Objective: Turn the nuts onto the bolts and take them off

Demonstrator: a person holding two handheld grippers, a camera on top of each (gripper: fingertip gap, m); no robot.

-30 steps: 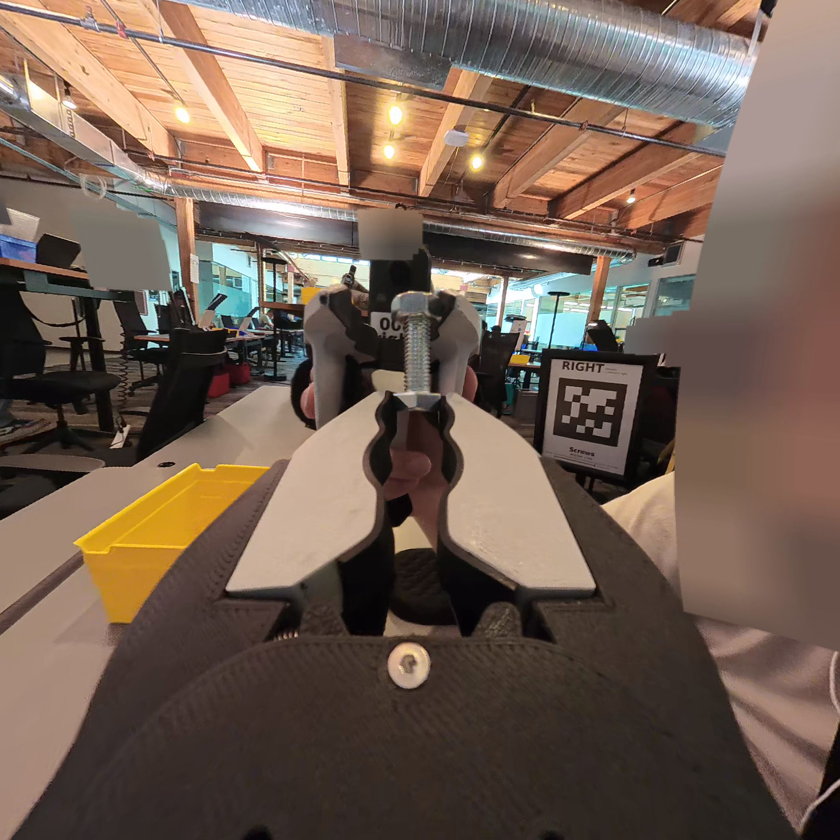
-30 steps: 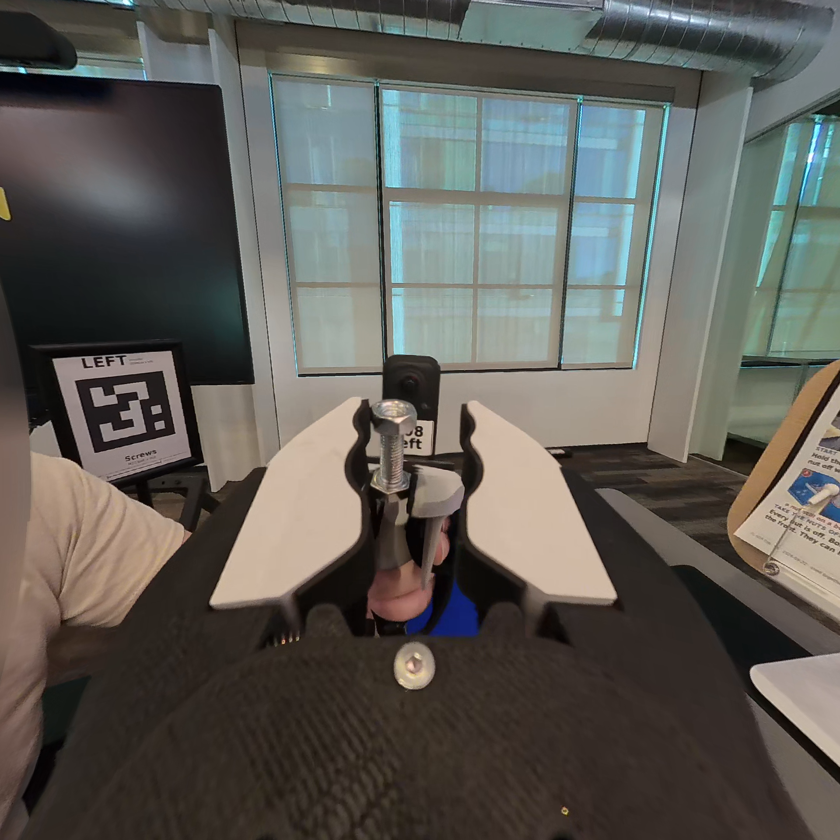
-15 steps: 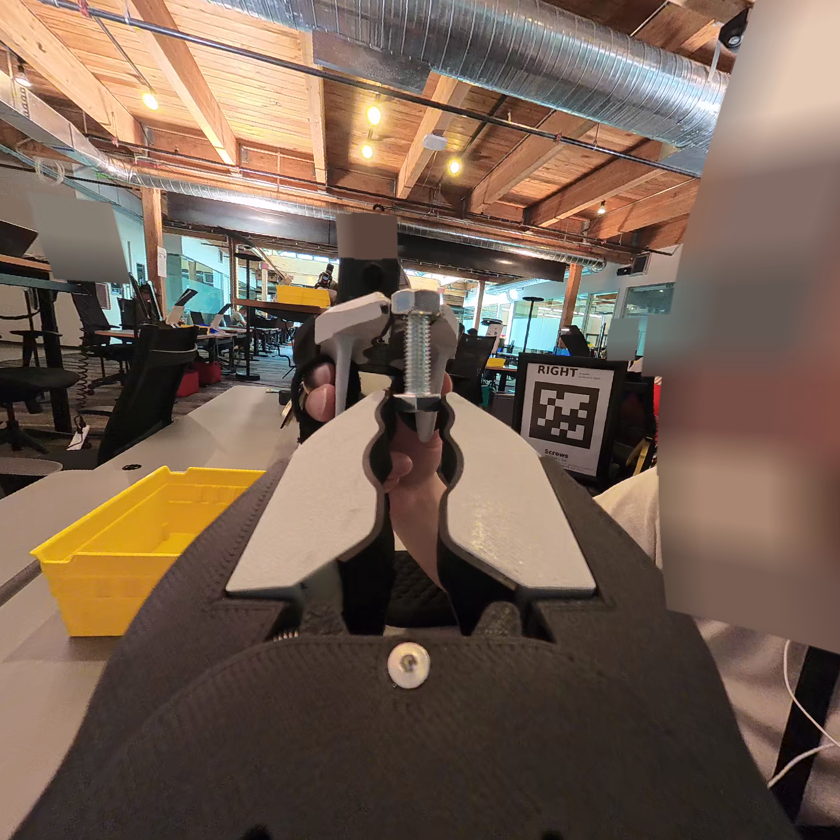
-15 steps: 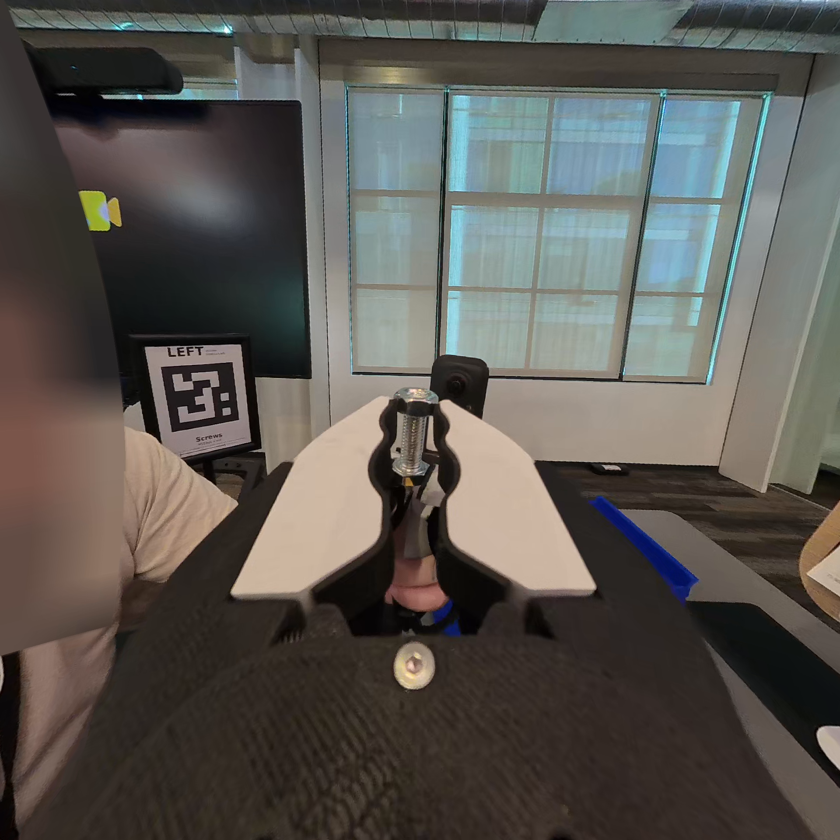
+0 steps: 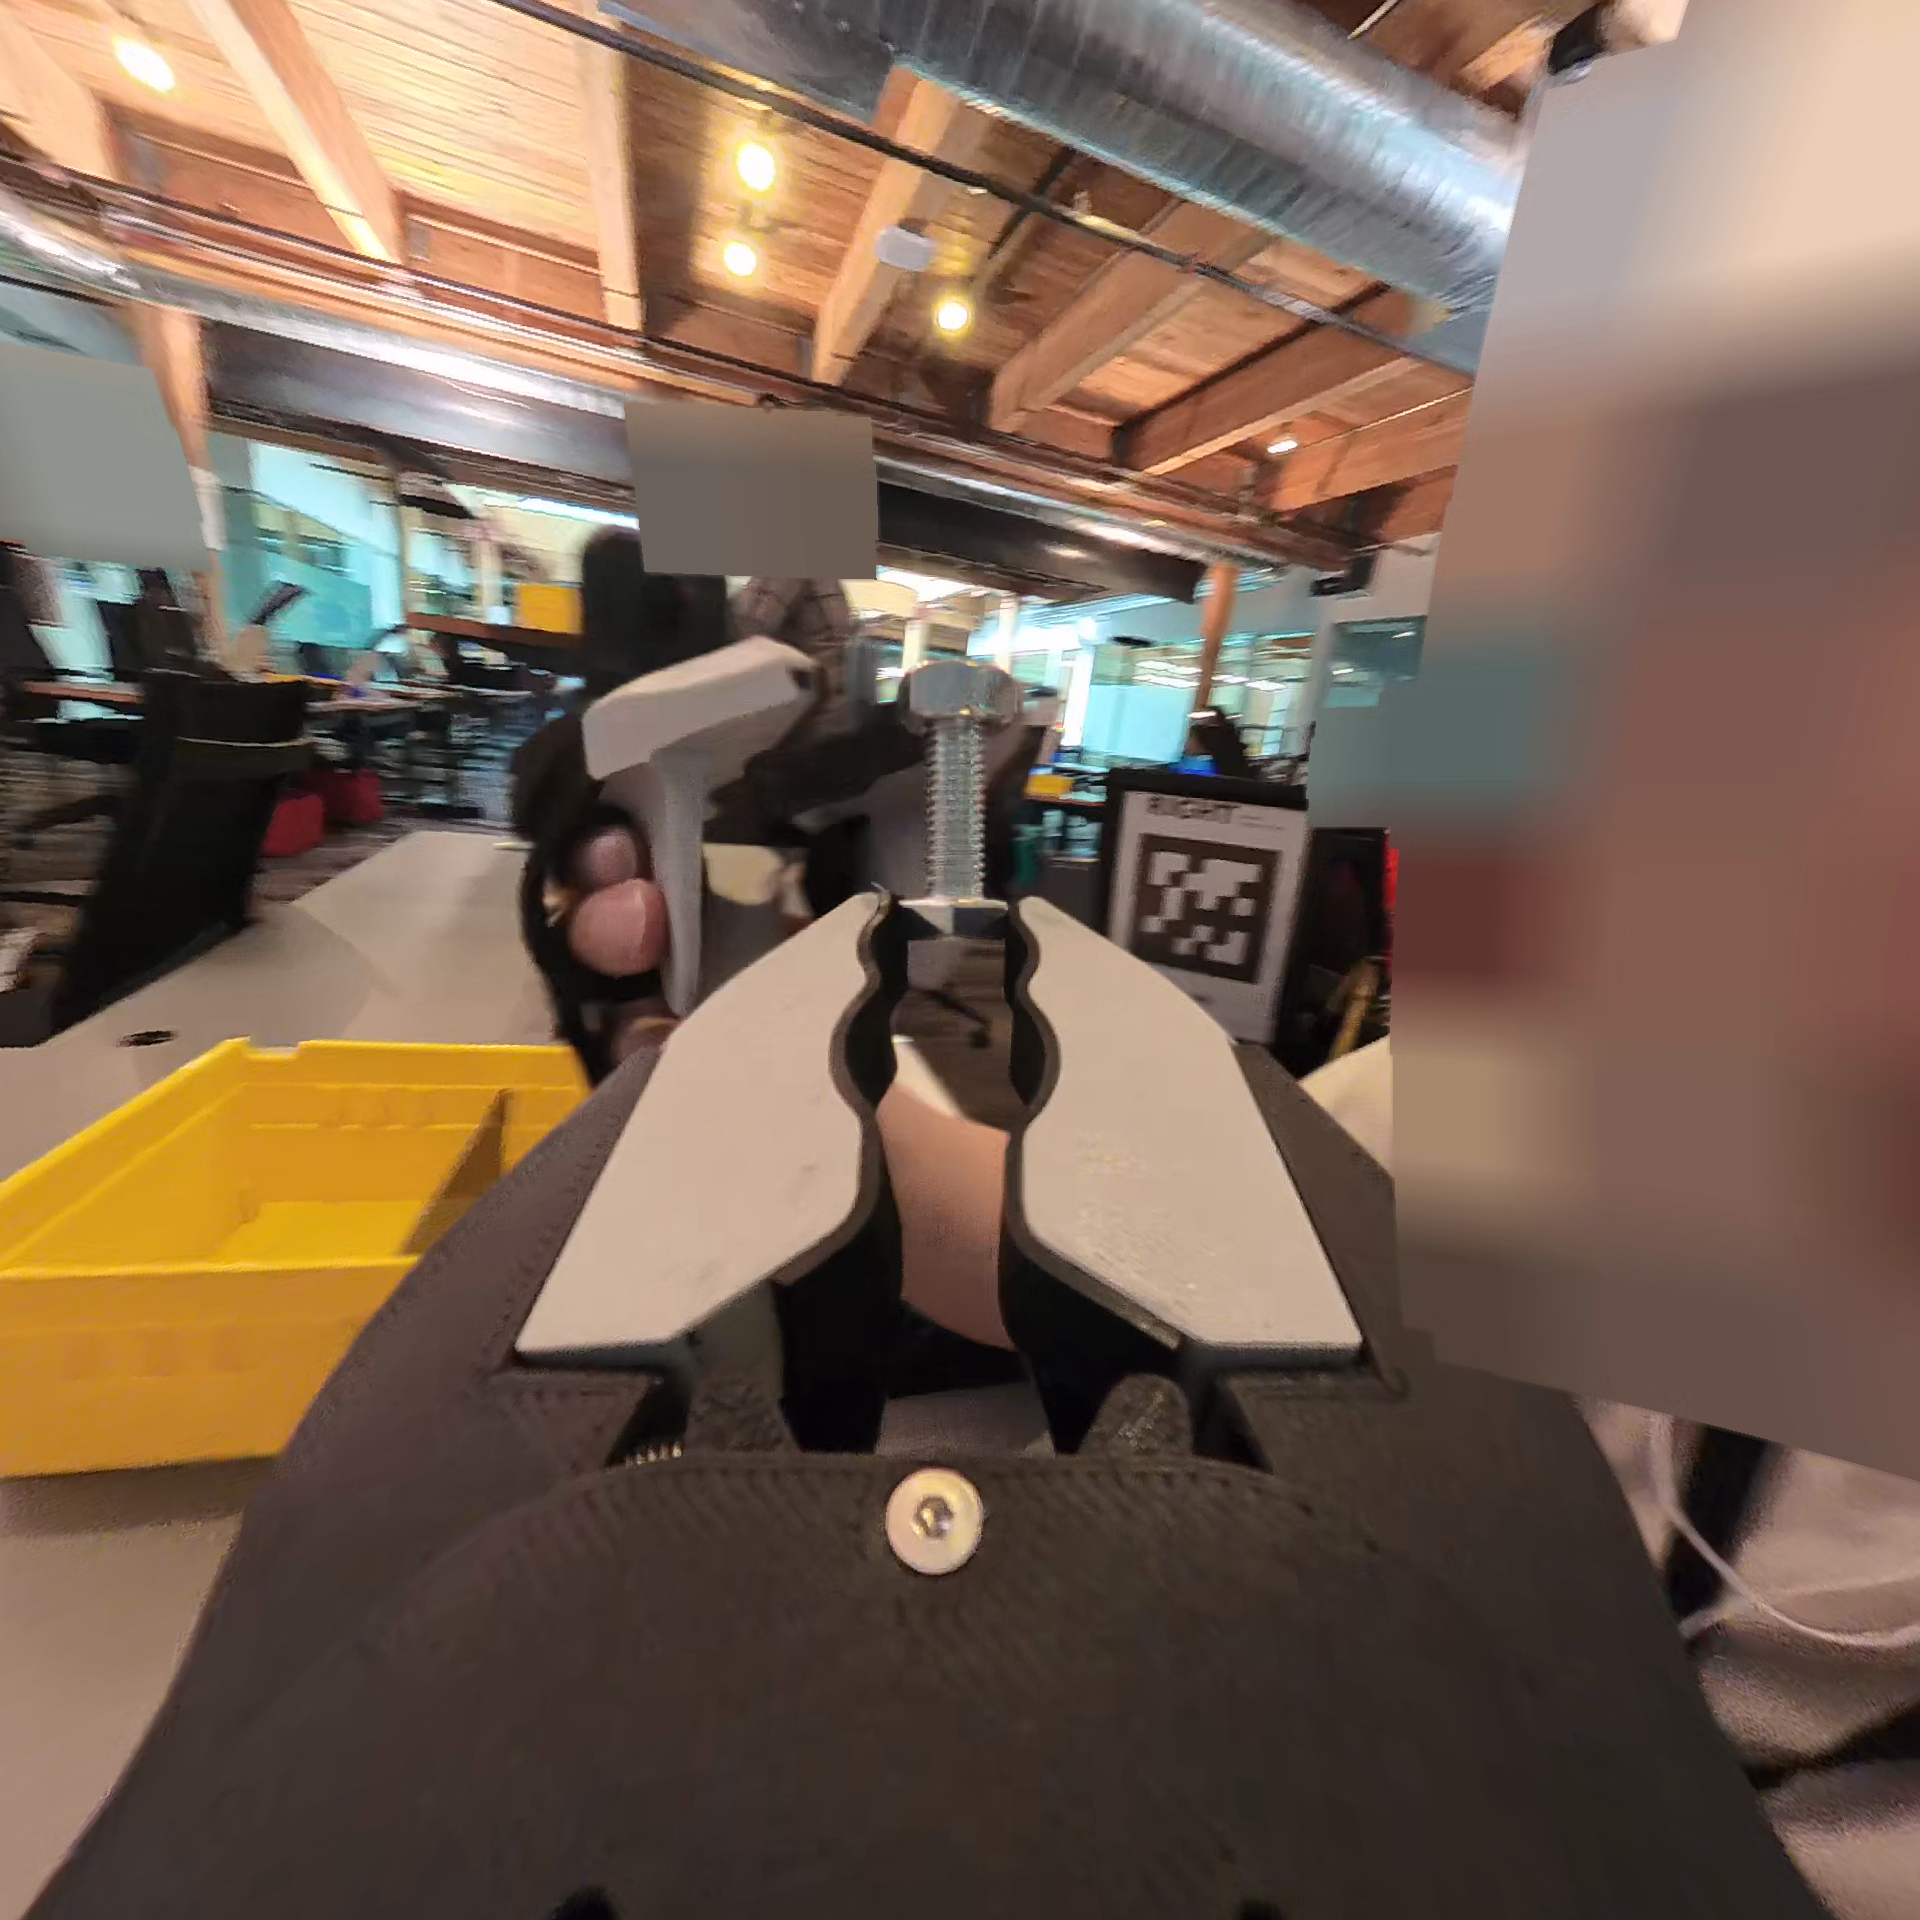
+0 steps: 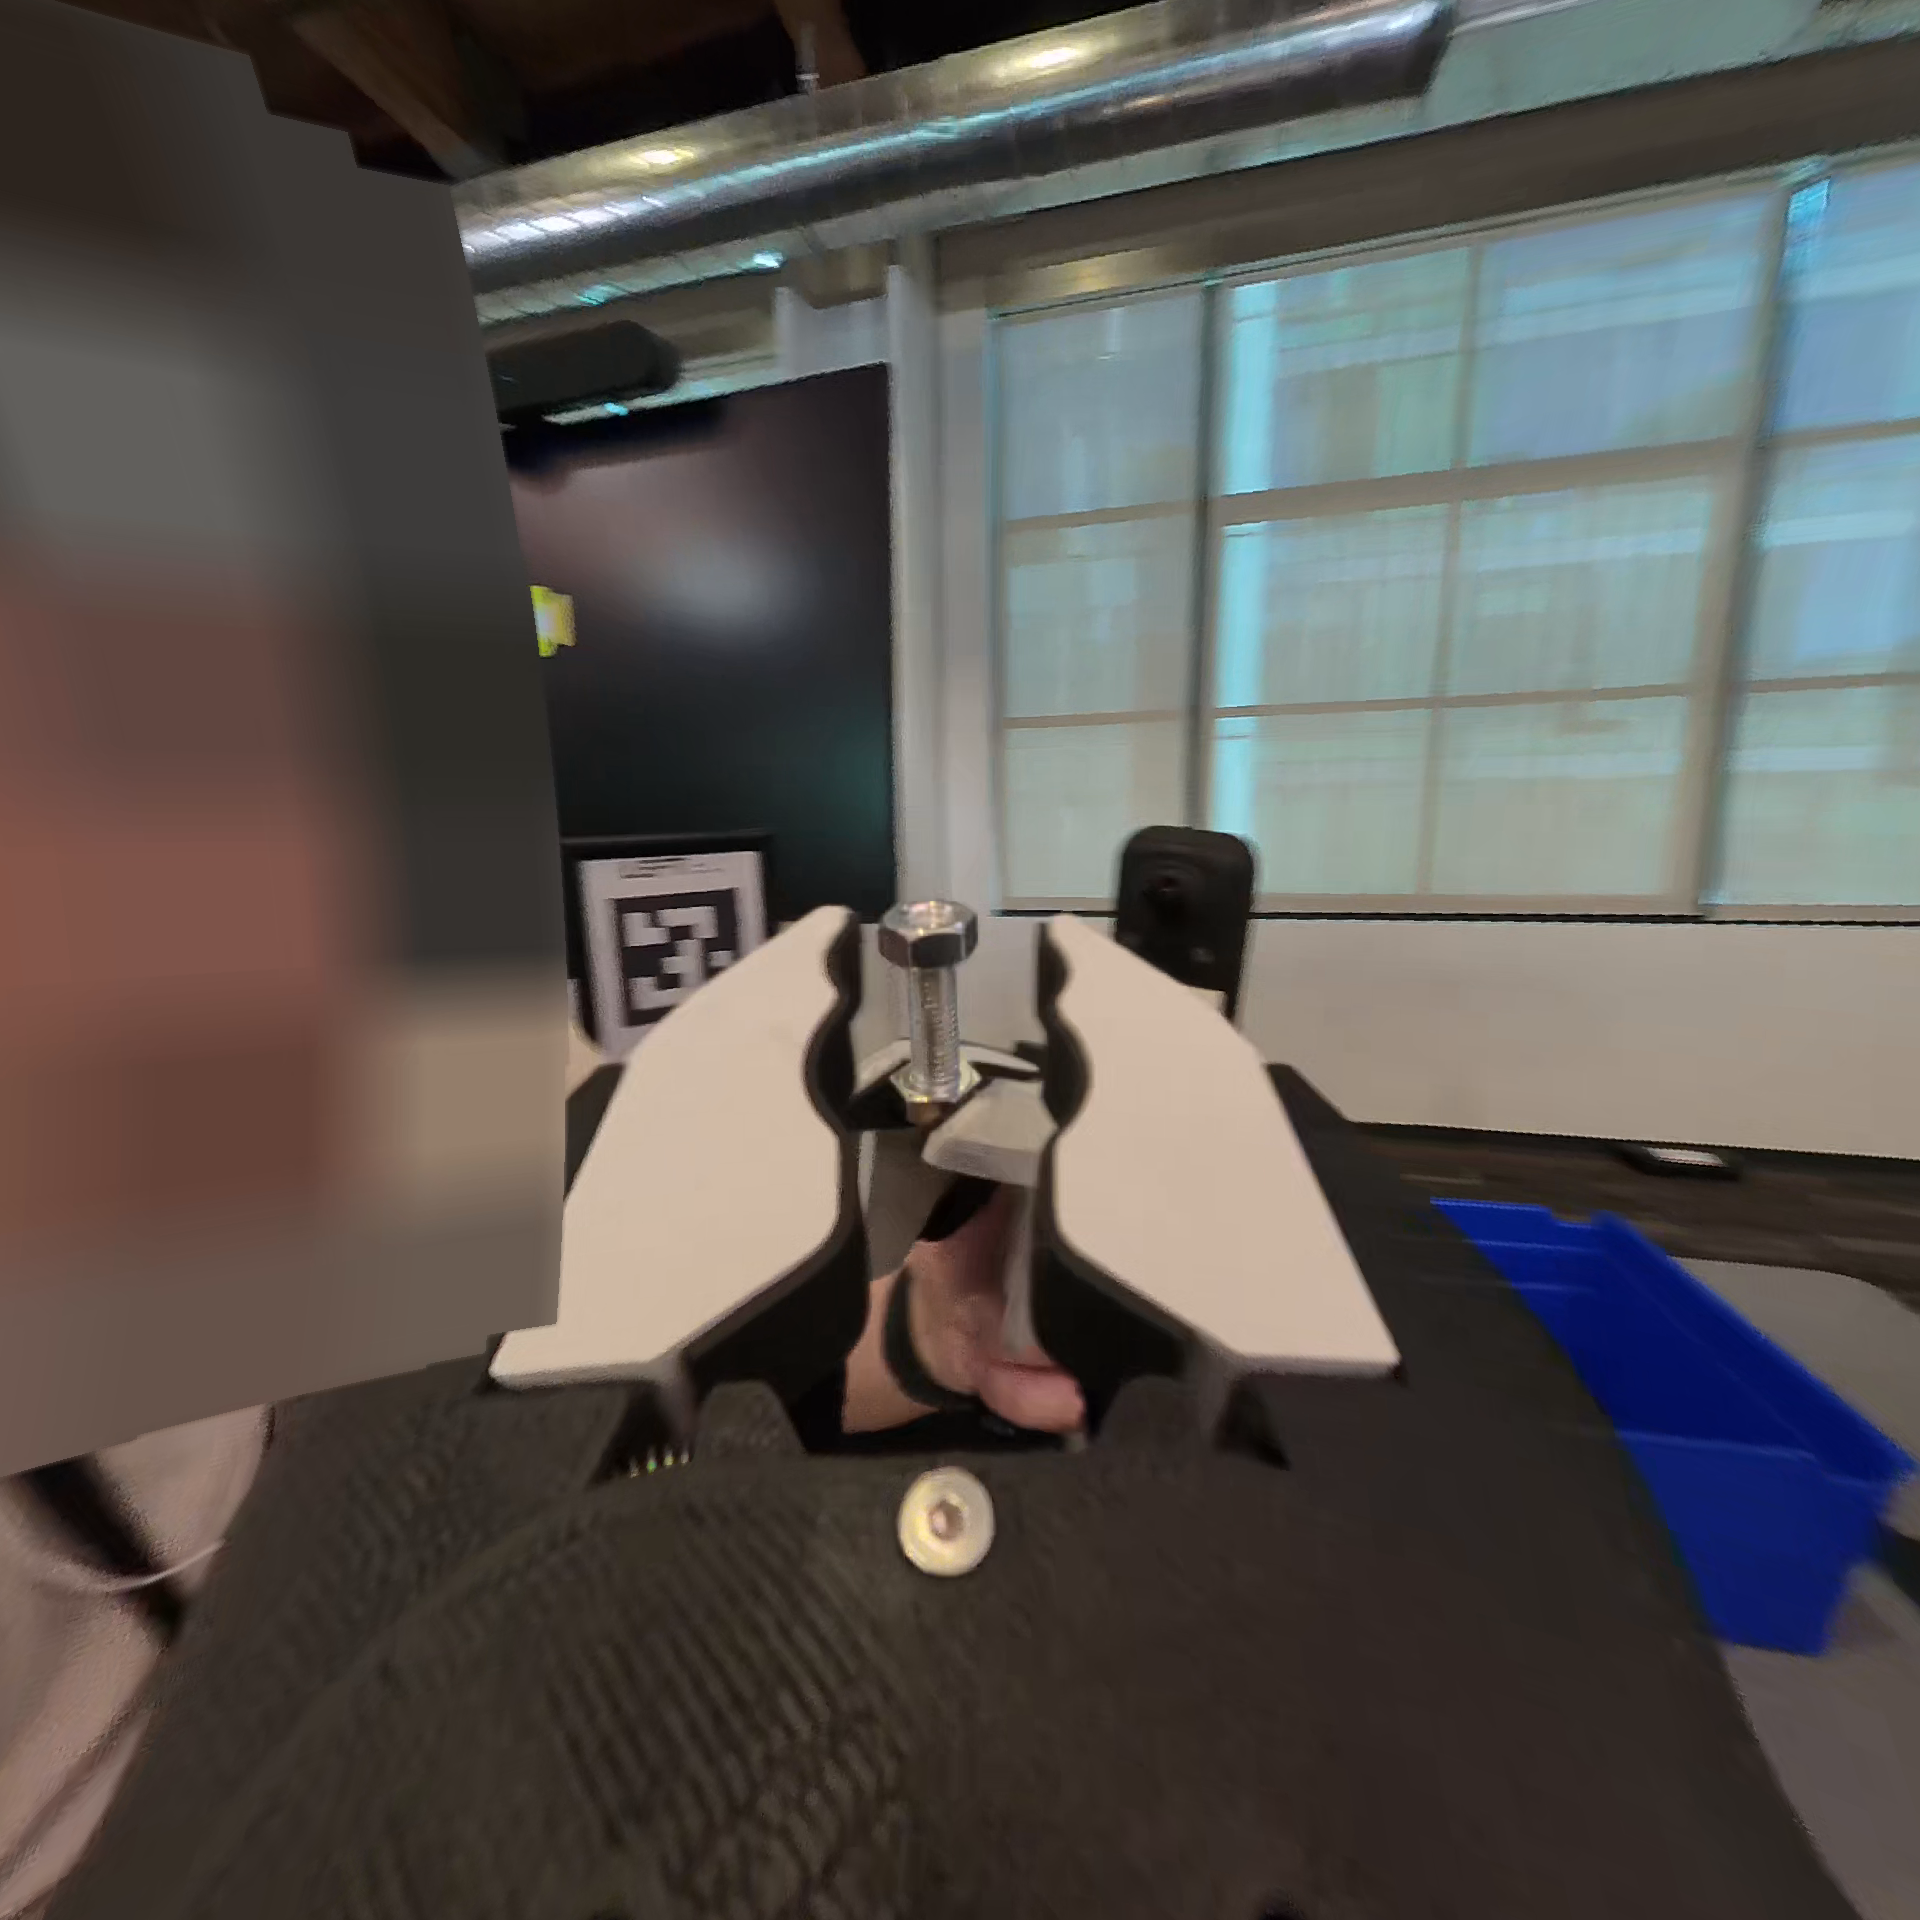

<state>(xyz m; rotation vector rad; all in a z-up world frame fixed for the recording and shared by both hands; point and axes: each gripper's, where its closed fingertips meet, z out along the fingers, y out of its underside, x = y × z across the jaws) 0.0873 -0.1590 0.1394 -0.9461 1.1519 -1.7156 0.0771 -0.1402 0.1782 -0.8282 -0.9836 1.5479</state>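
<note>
A silver bolt (image 5: 954, 810) stands upright with a nut (image 5: 951, 920) at its lower end. My left gripper (image 5: 948, 920) is shut on that nut at its fingertips. In the right wrist view the bolt's hex head (image 6: 928, 932) sits between the tips of my right gripper (image 6: 945, 935), whose jaws stand apart with a gap on each side of the head. The nut (image 6: 932, 1083) shows lower down, held by a grey finger (image 6: 987, 1148) of the left gripper. In the left wrist view one right gripper finger (image 5: 707, 717) shows beside the bolt head, clear of it.
A yellow bin (image 5: 208, 1205) sits on the grey table (image 5: 364, 935) at the left. A blue bin (image 6: 1714, 1413) sits at the right. Framed marker boards (image 5: 1205, 904) (image 6: 675, 940) stand behind. The person's torso is close on the inner side of both views. The tips of both grippers are at nearly the same place.
The right gripper closed on the bolt head half a second ago and has now opened again, rolled to a new angle. The left gripper has kept hold of the nut. Both views have swung.
</note>
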